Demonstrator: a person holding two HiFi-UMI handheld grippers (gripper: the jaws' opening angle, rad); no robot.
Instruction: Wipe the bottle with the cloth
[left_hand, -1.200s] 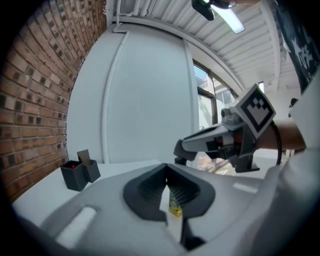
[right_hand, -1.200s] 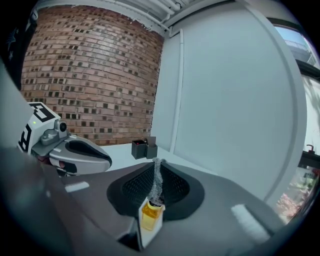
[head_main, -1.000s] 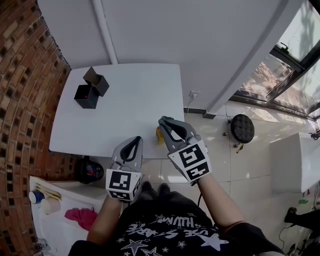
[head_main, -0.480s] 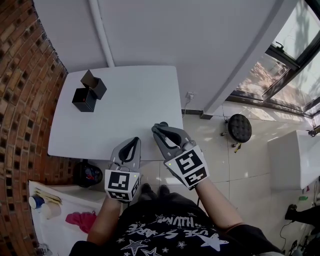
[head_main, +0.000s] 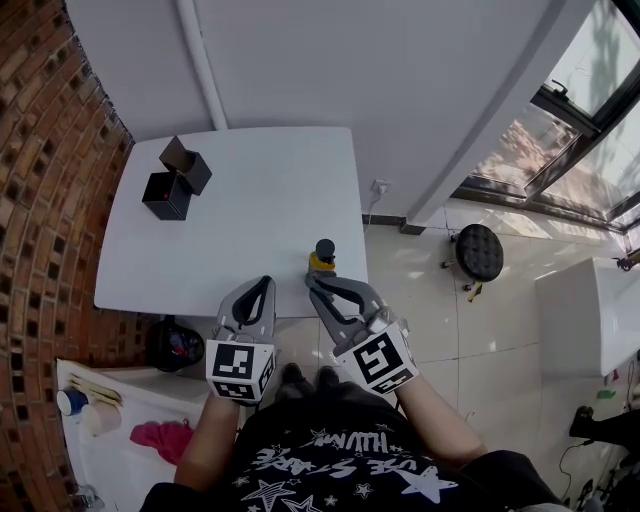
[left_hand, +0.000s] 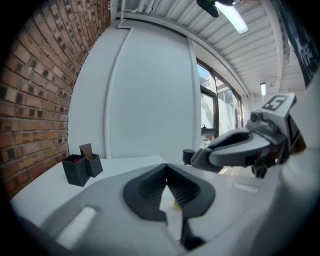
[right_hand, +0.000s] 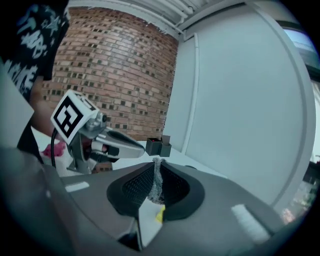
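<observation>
Near the front right corner of the white surface (head_main: 240, 215) stands the bottle (head_main: 323, 257), upright, with a yellow body and a dark cap. It is close to the edge nearest the person. In the left gripper view the bottle (left_hand: 188, 156) shows only as a dark cap, peeping out behind the tip of the other tool.

Just on the person's side of the bottle are the right tongs (head_main: 314, 284), pointing toward its base. Whether they touch it cannot be told. These tongs are closed on the cloth (right_hand: 157, 182), a grey, nubbly strip pinched between the two dark pads, with its top edge poking out past the tips.

Beside them, to the left, the left tongs (head_main: 265, 284) hang over the front edge of the surface. They are closed and empty, with the pads meeting at the tips. They point across the bare white top, well apart from the bottle.

At the far left corner of the surface sit two black boxes (head_main: 175, 180), touching each other. One has its lid flap raised and a red spot showing inside.

A brick wall (head_main: 50, 150) runs along the left side. To the right is a pale tiled floor (head_main: 420, 290), where a round black stool (head_main: 484, 256) stands below a window (head_main: 570, 140).
</observation>
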